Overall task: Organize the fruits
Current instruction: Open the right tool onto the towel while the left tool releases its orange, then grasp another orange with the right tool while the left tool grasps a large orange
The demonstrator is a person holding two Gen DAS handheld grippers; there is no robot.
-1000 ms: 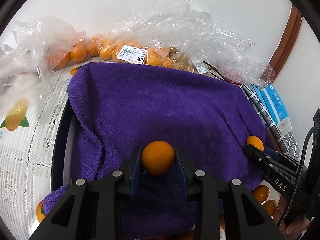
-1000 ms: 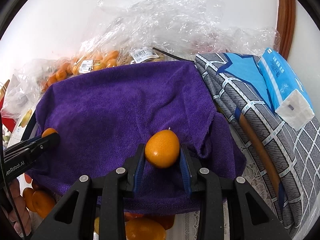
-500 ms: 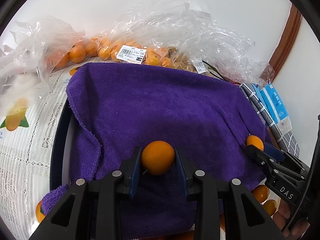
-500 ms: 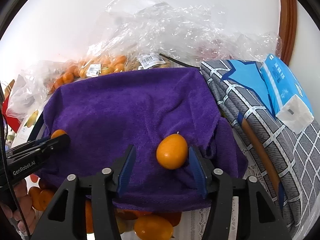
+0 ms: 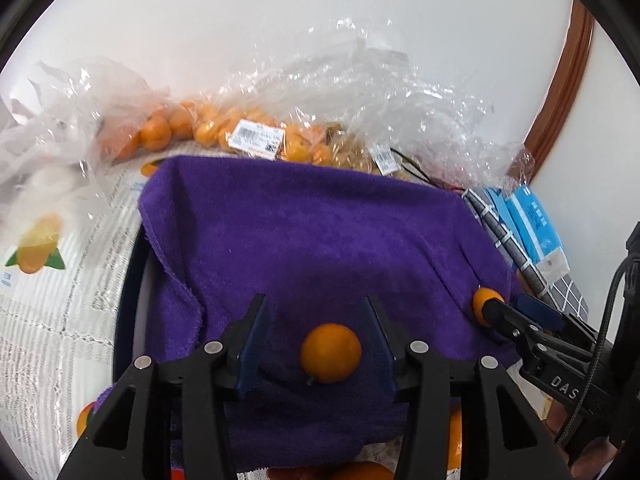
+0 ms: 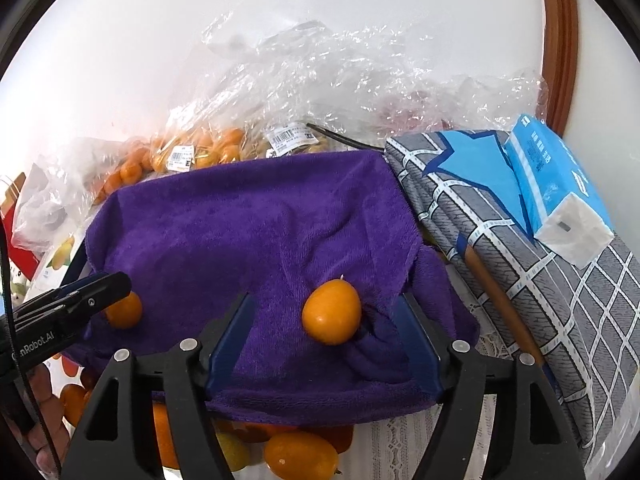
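A purple towel (image 5: 312,240) covers a round tray; it also shows in the right wrist view (image 6: 256,232). My left gripper (image 5: 316,340) is open, and a small orange kumquat (image 5: 331,353) lies free on the towel between its fingers. My right gripper (image 6: 328,328) is open wide, and an oval kumquat (image 6: 332,312) lies on the towel between its fingers. Each view shows the other gripper's tip beside the other kumquat (image 5: 482,306) (image 6: 125,311).
Clear plastic bags of kumquats (image 5: 208,132) lie behind the towel by the white wall. A grey checked cloth (image 6: 520,264) with a blue tissue pack (image 6: 560,184) lies to the right. Loose kumquats (image 6: 300,456) sit below the towel's front edge.
Both grippers have opened and let go of their kumquats, the right one first. Both kumquats now rest on the towel. The grippers have pulled back slightly.
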